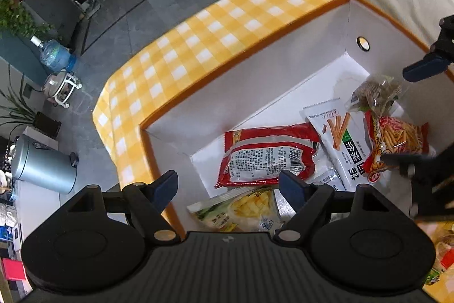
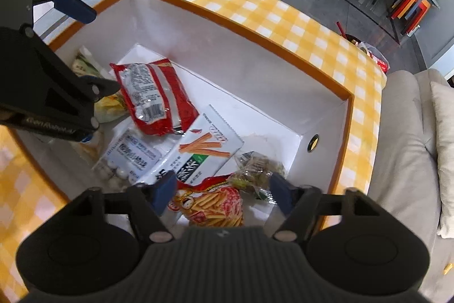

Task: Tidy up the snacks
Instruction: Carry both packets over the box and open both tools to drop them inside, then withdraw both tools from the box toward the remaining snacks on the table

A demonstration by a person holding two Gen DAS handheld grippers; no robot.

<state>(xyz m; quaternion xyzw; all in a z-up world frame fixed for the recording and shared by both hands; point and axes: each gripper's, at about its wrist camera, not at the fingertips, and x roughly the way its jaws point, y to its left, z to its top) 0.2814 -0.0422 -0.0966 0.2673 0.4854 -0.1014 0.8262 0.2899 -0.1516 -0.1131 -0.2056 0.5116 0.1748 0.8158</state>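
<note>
left gripper fingers apart, empty | right gripper apart above fries bag, bag half hidden | box

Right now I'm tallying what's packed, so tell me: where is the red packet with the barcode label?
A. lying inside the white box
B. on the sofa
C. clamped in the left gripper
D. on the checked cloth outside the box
A: the red packet lies flat on the floor of the white box, among the other snacks.

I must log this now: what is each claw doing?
Left claw: open, holding nothing.
Right claw: open, above the red fries bag, not gripping it.
</note>
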